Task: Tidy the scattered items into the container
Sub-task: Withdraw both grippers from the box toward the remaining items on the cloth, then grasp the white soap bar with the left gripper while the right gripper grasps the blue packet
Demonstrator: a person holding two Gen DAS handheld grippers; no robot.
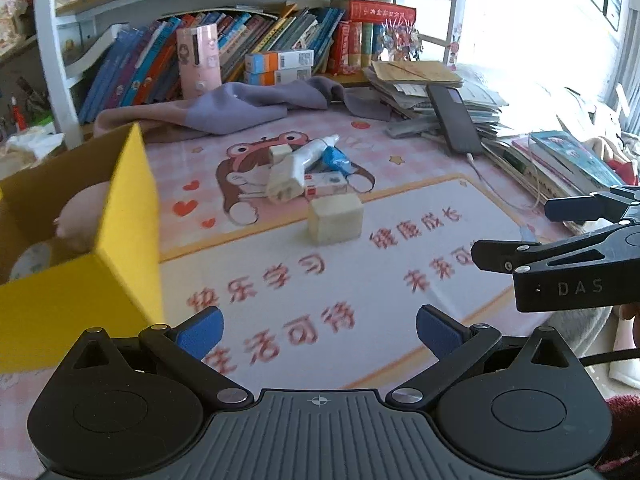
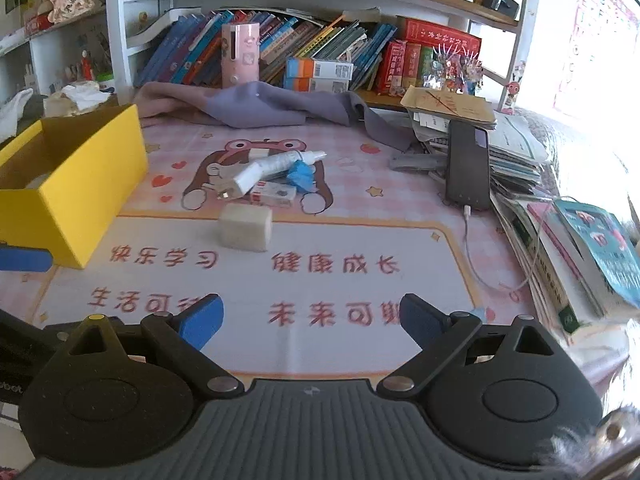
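A yellow cardboard box (image 1: 124,216) (image 2: 86,184) stands at the left of the desk mat, with a pinkish soft item (image 1: 80,216) inside it. A cream foam block (image 1: 335,219) (image 2: 245,227) rests mid-mat. Behind it lies a small pile: a white tube (image 1: 304,158) (image 2: 276,164), a blue wrapper (image 1: 337,159) (image 2: 301,174), a small red-and-white box (image 1: 325,185) (image 2: 274,193) and a cream plug (image 1: 282,188). My left gripper (image 1: 320,334) is open and empty beside the yellow box. My right gripper (image 2: 310,322) is open and empty over the mat's near edge; the left wrist view shows it from the side (image 1: 516,232).
A purple-and-pink cloth (image 2: 256,108) lies at the back of the mat. A black phone (image 2: 467,168) with a white cable leans on stacked books and papers (image 2: 560,240) along the right. A bookshelf (image 2: 320,48) with a pink cylinder (image 2: 240,56) closes the back.
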